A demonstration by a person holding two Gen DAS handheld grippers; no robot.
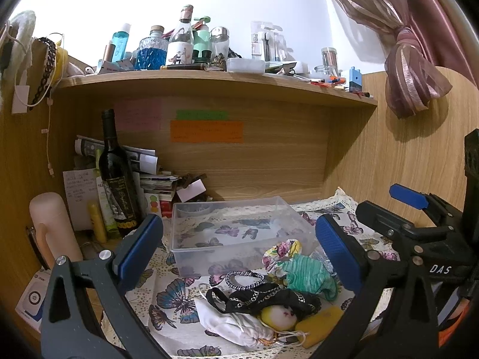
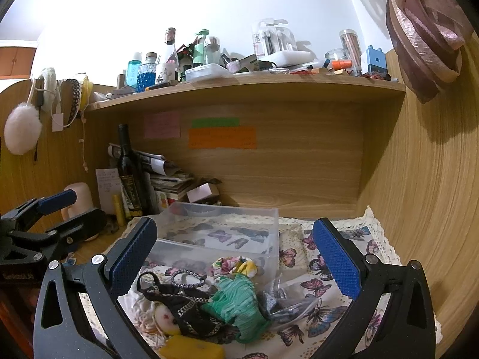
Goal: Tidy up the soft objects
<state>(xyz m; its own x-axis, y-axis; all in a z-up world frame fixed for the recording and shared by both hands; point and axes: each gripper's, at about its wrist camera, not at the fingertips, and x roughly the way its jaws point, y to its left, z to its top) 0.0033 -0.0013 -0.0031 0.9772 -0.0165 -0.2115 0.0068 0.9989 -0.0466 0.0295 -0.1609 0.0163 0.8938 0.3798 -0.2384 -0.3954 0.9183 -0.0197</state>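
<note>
One butterfly cloth [image 1: 176, 296] covers perhaps a wooden desk [image 2: 89, 246].

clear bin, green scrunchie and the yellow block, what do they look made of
Clear bin: looks like thin, glossy plastic; the butterfly cloth shows through its walls.
Green scrunchie: likely crinkled, matte fabric, gathered in fine pleats.
Yellow block: possibly sponge or foam; dull surface, rounded edges.

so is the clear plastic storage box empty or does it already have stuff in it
Empty. Through the clear plastic storage box only the butterfly-print cloth shows; the green knitted piece and the other soft items lie outside it.
</note>
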